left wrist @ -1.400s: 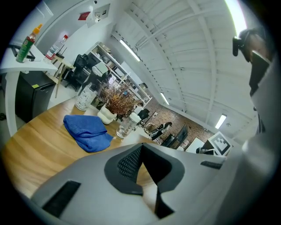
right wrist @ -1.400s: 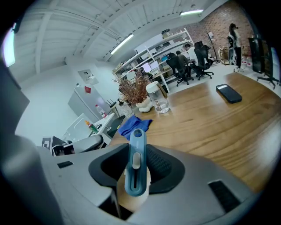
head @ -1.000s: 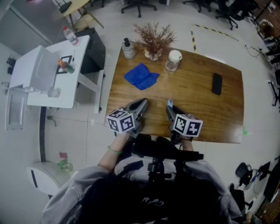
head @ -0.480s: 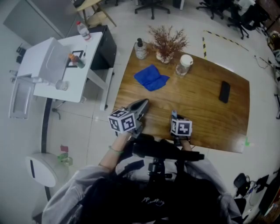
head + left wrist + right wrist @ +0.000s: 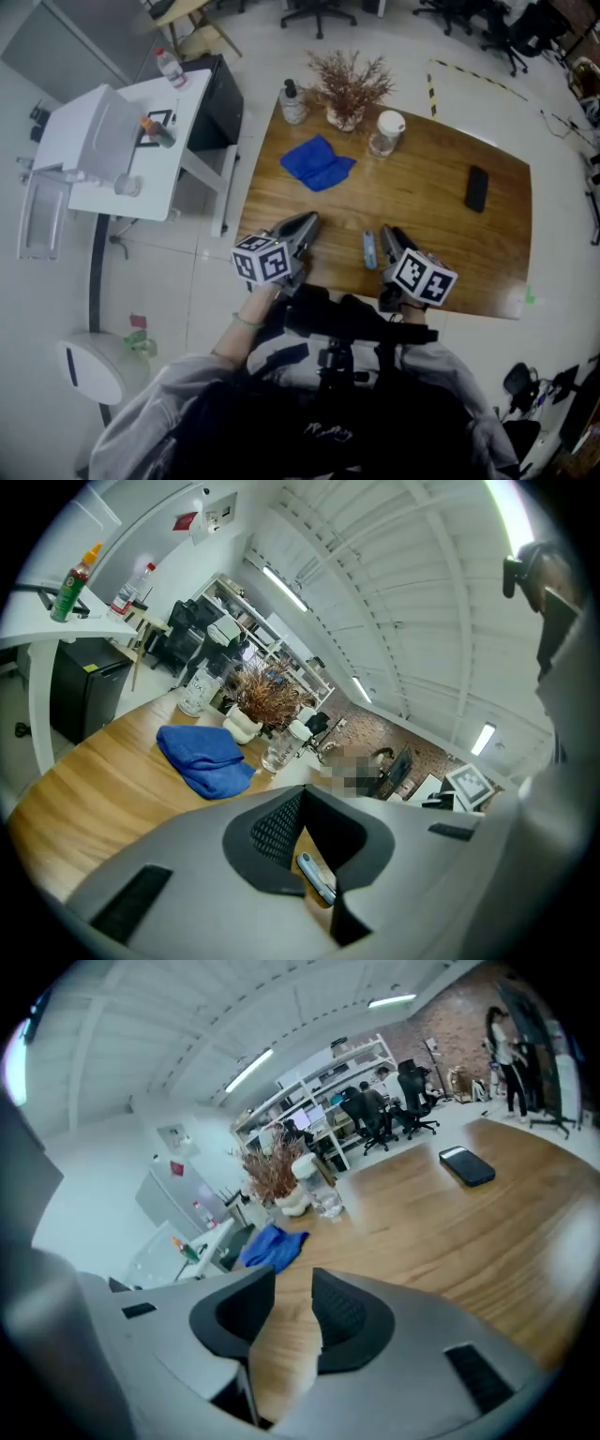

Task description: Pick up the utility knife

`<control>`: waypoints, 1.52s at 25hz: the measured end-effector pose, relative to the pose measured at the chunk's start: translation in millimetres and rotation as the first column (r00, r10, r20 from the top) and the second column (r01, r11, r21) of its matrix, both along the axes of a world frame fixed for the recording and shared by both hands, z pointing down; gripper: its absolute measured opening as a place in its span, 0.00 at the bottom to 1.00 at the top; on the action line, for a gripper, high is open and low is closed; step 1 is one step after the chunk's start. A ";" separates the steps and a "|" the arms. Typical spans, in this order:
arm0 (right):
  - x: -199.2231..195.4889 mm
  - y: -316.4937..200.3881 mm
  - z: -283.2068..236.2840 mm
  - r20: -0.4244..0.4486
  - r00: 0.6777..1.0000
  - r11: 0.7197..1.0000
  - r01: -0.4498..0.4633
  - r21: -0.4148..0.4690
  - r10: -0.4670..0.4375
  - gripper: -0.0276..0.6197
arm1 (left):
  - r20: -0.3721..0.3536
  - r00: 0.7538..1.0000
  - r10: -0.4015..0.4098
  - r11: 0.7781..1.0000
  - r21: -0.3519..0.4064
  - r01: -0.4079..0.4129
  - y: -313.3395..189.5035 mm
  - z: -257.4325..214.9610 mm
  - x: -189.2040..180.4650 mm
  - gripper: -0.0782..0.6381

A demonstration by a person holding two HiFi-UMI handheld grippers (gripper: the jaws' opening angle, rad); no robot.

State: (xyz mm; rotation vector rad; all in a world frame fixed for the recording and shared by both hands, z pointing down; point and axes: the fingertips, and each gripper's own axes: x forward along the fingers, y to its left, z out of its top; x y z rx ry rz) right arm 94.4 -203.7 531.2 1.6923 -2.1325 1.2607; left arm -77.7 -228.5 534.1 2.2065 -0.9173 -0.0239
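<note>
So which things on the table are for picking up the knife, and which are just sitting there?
For the job:
- utility knife
- right gripper, open, next to the knife

Just lying about:
- blue cloth
- phone
- soap bottle
- dried plant
- lidded jar

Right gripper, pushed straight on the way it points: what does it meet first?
Most likely the bare wooden table, seen between the open jaws of the right gripper. The utility knife lies just left of that line.
</note>
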 end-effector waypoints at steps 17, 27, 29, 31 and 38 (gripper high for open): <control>1.1 17.0 -51.0 0.052 0.999 0.995 -0.006 0.102 0.001 0.06 | -0.002 0.999 0.046 0.999 -0.004 -0.046 13.5 -1.1 23.2 0.12; -1.2 16.8 -47.8 0.032 0.999 0.996 0.000 0.094 -0.003 0.06 | 0.009 1.000 0.025 1.000 -0.006 -0.024 13.7 0.3 11.9 0.12; -2.8 17.8 -44.9 0.043 0.999 0.996 0.002 0.086 -0.005 0.06 | 0.008 1.000 0.020 1.000 -0.008 -0.020 13.3 0.9 9.9 0.12; -3.0 18.4 -45.4 0.036 0.999 0.996 0.003 0.086 -0.006 0.06 | 0.006 1.000 0.015 1.000 -0.010 -0.015 13.0 1.6 8.6 0.12; 2.2 22.7 -42.3 0.024 1.000 0.997 0.002 0.075 -0.004 0.06 | -0.003 1.000 0.020 1.000 -0.017 -0.020 13.2 3.3 13.7 0.12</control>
